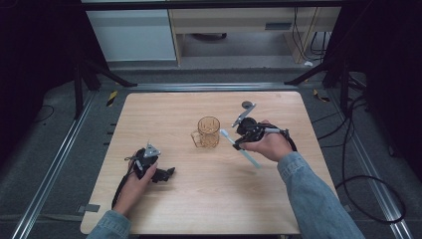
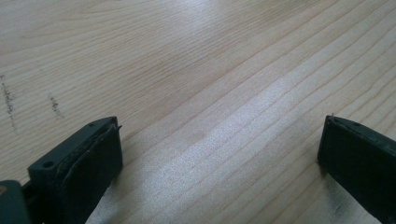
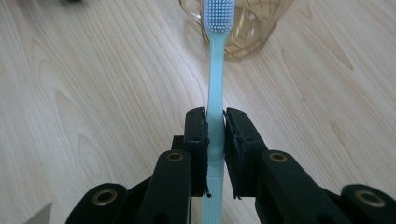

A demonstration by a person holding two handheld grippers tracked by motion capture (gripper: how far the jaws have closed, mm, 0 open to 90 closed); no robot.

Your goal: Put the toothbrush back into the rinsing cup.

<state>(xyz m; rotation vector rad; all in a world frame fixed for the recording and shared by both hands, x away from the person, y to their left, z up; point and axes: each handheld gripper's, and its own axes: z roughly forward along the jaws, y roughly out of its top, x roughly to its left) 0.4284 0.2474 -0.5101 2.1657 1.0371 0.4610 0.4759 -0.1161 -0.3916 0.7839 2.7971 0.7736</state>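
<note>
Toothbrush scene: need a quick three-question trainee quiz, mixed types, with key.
1. True or false: the right gripper is shut on the toothbrush.
2. Multiple choice: in the high view, where is the brush head relative to the cup? A) inside the cup B) beside the cup, outside it C) lying on the table far from it
3. Fill in: the left gripper has its jaws ____ with bare wood between them.

Key: 1 true, the pads clamp the handle. 2 B, the bristle end sits just right of the cup. 3 open.
</note>
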